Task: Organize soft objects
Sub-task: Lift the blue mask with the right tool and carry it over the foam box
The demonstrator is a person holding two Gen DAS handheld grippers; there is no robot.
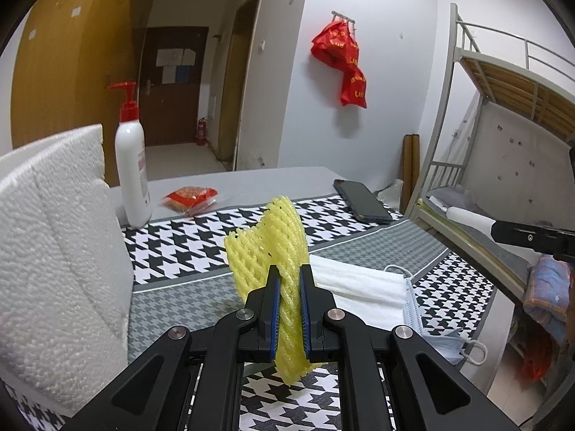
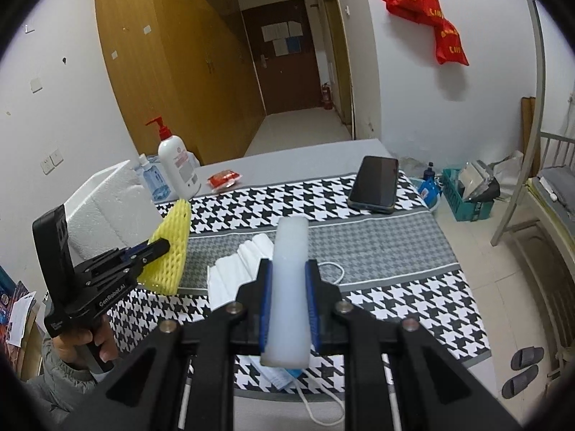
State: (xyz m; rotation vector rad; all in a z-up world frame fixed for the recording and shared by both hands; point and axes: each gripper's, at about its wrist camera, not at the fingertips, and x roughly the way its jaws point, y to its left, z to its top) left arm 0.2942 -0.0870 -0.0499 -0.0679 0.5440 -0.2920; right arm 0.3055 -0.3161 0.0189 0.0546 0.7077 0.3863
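Both hands are loaded at this moment, so the sorting looks to be mid-way rather than near its end. The left gripper [image 1: 289, 287] is pinching a yellow foam fruit net [image 1: 273, 237], its pads pressed into the mesh so the net stands up above the surface [image 1: 172, 251], just beside the white foam box [image 1: 54, 237]. The right gripper [image 2: 287, 287] is clamped on a pale translucent soft bar [image 2: 291, 283], held upright and clear of the cloth.

Taking the white foam box as the landmark: the foam net hangs at its open side, close to its wall but not inside it, as far as the right wrist view shows. A folded white cloth [image 1: 359, 280] lies further out from the box, flat on the surface, and a blue face mask [image 1: 413, 298] lies touching the cloth's far edge, its ear loops trailing. Beyond the box stand a white pump bottle [image 1: 131, 172] and a small red packet [image 1: 190, 197]; a black phone [image 1: 361, 203] lies well away from it.

Whether anything is already in the box cannot be told. Judging from this, the net and bar are still to be put down, and the cloth and mask remain untouched.
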